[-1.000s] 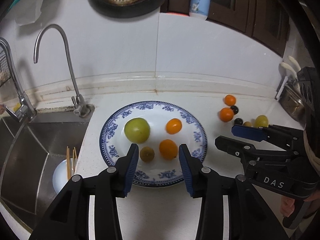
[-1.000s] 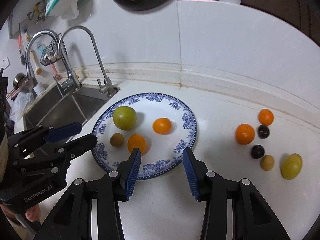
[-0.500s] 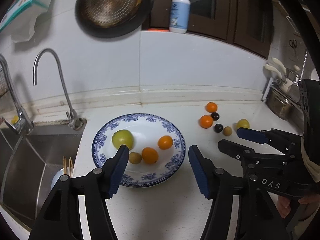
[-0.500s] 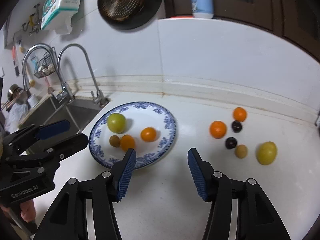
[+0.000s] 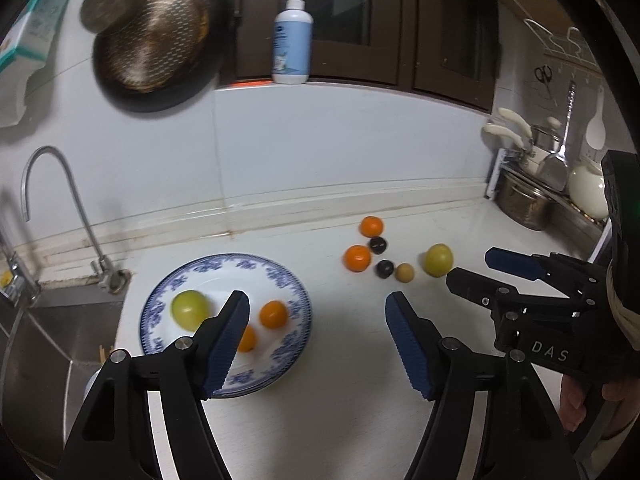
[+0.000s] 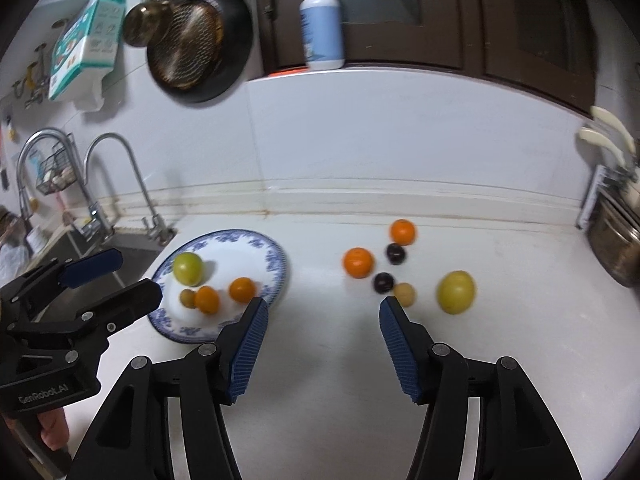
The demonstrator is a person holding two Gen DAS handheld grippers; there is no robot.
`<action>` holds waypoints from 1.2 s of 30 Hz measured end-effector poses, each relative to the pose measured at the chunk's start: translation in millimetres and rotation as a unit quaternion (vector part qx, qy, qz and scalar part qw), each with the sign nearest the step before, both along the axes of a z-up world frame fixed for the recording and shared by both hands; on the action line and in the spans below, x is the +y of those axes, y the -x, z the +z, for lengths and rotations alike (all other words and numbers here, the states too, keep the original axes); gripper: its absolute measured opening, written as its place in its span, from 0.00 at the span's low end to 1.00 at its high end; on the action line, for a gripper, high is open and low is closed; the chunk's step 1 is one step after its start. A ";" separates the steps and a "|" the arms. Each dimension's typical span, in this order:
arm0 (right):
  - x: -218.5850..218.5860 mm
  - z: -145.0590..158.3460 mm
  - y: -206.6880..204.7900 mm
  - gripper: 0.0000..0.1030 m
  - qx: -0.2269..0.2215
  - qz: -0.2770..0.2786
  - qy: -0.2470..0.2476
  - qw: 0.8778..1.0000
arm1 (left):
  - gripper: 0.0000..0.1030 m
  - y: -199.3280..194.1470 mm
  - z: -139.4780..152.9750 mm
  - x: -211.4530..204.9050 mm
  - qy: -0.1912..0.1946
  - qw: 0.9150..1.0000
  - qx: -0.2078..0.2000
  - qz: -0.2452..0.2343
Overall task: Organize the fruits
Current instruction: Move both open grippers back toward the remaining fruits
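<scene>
- Glossy white countertop (image 6: 320,380); round blue-patterned plate (image 6: 276,260) holds four smooth fruits.
- My right gripper (image 6: 322,334) and left gripper (image 5: 316,334): ribbed pads spread wide, empty.
- Six loose fruits (image 6: 455,292) lie ahead of my right gripper, apart.

Four fruits lie on the plate (image 6: 276,268) beside the sink (image 6: 132,254); six lie right of it.

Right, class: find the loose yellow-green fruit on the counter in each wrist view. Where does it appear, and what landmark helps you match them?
Left wrist view: yellow-green fruit, right of centre, beside the small tan fruit.
Right wrist view: yellow-green fruit, right of centre, beyond the right finger.
Shared landmark: the blue-patterned plate, far to its left.
</scene>
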State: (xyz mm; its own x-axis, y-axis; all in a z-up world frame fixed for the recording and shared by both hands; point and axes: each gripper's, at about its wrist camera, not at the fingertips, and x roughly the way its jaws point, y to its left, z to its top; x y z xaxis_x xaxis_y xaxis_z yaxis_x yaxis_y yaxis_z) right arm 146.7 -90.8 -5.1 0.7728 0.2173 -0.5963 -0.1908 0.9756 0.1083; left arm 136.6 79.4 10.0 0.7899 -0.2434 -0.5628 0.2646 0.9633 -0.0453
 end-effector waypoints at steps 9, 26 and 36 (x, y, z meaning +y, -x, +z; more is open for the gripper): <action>-47.1 0.0 -2.8 0.57 -0.006 -0.028 0.010 1.000 | 0.68 -7.8 -2.9 -42.0 0.006 1.000 -0.017 -0.025; -93.5 -33.4 -67.0 0.57 0.056 -0.076 -0.020 0.995 | 0.67 -87.9 -29.3 -75.2 -0.021 0.999 0.017 -0.038; -95.1 -66.6 -106.3 0.57 0.110 -0.100 -0.018 0.989 | 0.67 -144.2 -69.7 -86.6 -0.039 0.994 0.080 -0.057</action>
State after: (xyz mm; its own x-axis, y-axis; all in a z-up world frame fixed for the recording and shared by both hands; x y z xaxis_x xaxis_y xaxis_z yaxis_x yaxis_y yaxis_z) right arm 253.0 -185.9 -71.8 0.6554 0.0976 -0.7489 0.0365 0.9864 0.1605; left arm 280.8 -7.2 -59.7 0.6587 -0.2762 -0.6999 0.3671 0.9299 -0.0215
